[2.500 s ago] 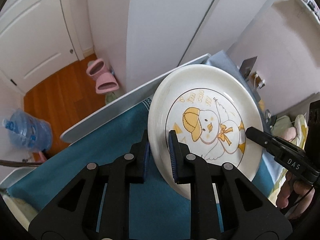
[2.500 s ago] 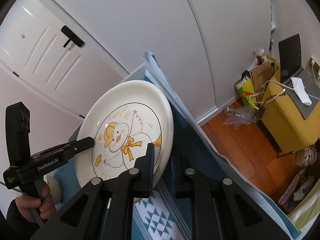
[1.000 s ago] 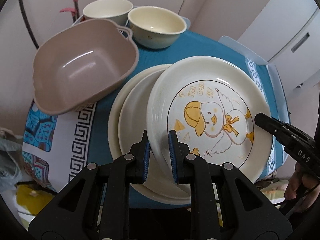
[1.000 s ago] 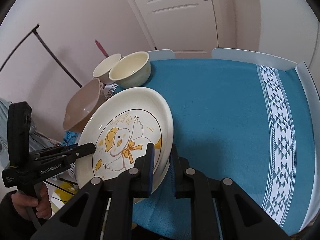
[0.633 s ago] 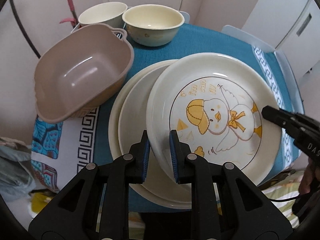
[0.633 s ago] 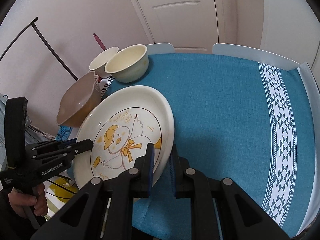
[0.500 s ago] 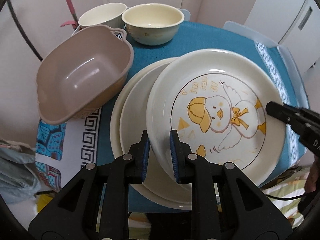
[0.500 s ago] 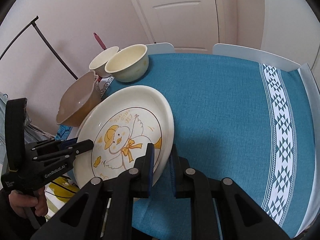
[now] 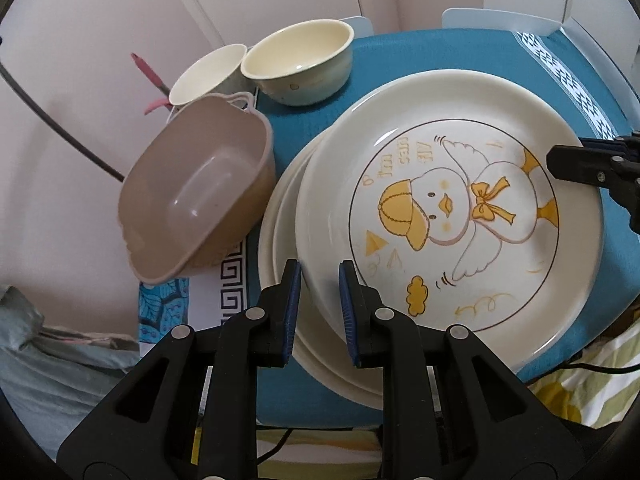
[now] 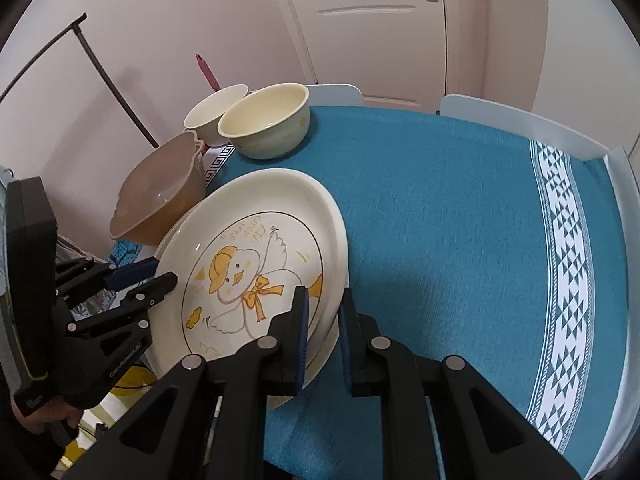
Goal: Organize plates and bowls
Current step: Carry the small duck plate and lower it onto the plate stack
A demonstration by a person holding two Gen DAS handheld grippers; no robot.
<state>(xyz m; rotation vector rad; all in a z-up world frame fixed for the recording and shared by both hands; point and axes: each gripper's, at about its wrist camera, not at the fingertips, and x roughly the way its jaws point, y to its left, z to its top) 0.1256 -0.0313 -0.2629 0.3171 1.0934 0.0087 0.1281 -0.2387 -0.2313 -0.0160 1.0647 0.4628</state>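
A cream plate with a yellow duck drawing [image 9: 460,208] [image 10: 256,264] is held by both grippers at opposite rims. My left gripper [image 9: 320,312] is shut on its near-left rim, and it shows in the right wrist view as the left gripper [image 10: 150,274]. My right gripper [image 10: 322,320] is shut on the near-right rim, and the left wrist view shows this right gripper [image 9: 576,164]. The plate lies slightly tilted over a stack of plain cream plates [image 9: 280,224]; whether they touch I cannot tell. Two cream bowls [image 9: 300,64] [image 9: 208,76] stand behind.
A tilted taupe square basin [image 9: 200,188] sits at the table's left edge beside the stack. The teal cloth [image 10: 460,220] with a white patterned band covers the table. White chair backs [image 10: 520,124], a door and a black rack pole [image 10: 112,84] stand behind. A hand [image 10: 36,420] grips the left handle.
The duck plate was swung from facing the wardrobe down over the plate stack. In the last second the left gripper rolled, so bowls and basin shifted right in its view; both grips hold.
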